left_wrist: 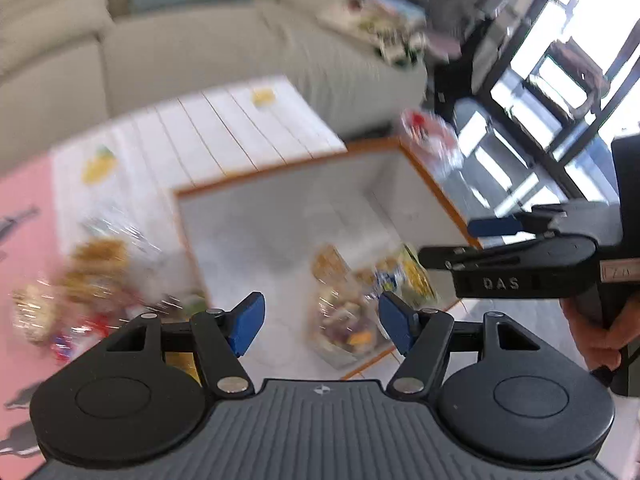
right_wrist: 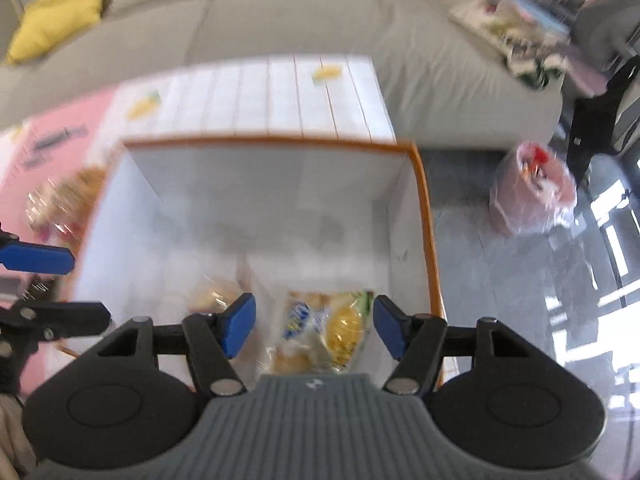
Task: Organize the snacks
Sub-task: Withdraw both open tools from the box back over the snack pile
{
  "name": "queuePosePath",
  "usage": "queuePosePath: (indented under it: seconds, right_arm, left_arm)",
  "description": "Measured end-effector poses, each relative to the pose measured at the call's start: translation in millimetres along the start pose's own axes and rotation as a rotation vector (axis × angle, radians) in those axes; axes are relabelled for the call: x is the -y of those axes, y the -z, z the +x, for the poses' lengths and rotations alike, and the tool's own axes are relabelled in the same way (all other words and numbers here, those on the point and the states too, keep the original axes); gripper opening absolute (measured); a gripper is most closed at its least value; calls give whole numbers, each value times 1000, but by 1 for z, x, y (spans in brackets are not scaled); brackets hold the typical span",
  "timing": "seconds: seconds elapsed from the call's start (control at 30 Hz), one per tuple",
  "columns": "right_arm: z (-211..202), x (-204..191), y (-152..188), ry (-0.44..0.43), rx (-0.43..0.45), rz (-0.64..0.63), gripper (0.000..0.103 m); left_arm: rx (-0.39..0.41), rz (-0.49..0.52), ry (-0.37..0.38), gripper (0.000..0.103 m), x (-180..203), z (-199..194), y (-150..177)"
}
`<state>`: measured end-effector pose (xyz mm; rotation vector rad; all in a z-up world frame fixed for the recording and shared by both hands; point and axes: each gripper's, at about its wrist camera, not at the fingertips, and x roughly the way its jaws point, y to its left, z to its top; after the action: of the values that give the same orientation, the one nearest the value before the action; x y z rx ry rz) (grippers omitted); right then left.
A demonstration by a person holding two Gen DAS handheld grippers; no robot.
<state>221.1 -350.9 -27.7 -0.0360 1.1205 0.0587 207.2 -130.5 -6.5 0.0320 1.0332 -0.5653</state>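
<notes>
A white box with an orange rim (left_wrist: 280,168) (right_wrist: 420,184) stands on the table. Snack packets (left_wrist: 360,300) lie in its near end; in the right wrist view a yellow and blue packet (right_wrist: 324,328) lies there beside a clear packet (right_wrist: 216,296). More snacks (left_wrist: 92,276) (right_wrist: 64,200) are piled on the table left of the box. My left gripper (left_wrist: 320,322) is open and empty above the box's near corner. My right gripper (right_wrist: 314,326) is open and empty above the yellow packet; it also shows in the left wrist view (left_wrist: 460,242).
A white slatted table top (left_wrist: 240,128) (right_wrist: 288,96) reaches behind the box, with a pink mat (left_wrist: 24,216) on the left. A beige sofa (right_wrist: 320,20) stands behind. A pink bag (right_wrist: 532,188) sits on the floor at the right.
</notes>
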Motion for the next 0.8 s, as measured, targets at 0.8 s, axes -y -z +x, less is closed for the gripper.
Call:
queuePosePath:
  seconds: [0.8]
  right_arm:
    - [-92, -197, 101, -177, 488, 104, 69]
  left_arm:
    - [286, -218, -286, 78, -95, -126, 133]
